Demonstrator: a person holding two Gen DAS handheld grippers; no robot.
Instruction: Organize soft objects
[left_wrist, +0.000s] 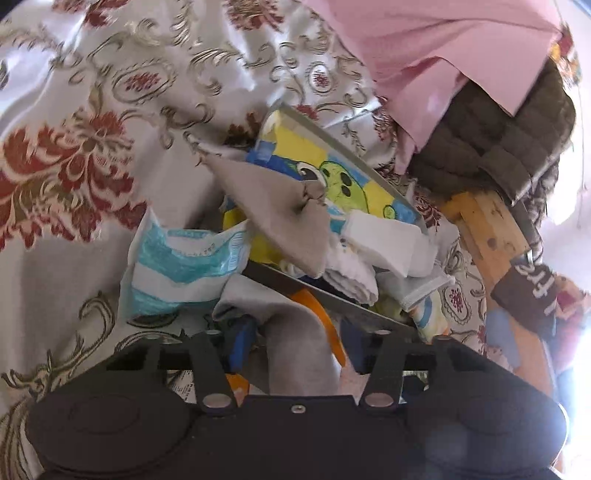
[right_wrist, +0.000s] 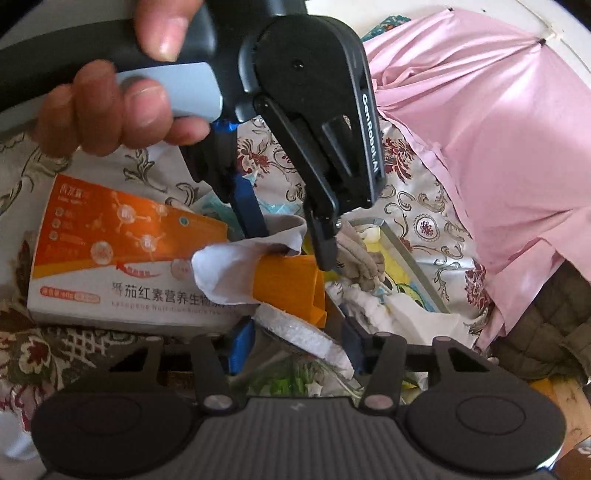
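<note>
Two grippers work one heap of soft cloths on the floral bedspread (left_wrist: 66, 110): the left gripper (right_wrist: 291, 245) pinches the grey cloth (left_wrist: 295, 332), seemingly to lift it, while the right gripper (right_wrist: 295, 336) half-closes around a white foam pad (right_wrist: 303, 332), grip uncertain.

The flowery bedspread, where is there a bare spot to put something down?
The white floral bedspread lies bare up and left of the teal-striped packet, and between the cartoon-printed tray and the pink cloth. It is crowded in the middle: grey cloth, white folded cloths, orange-and-white box.
</note>
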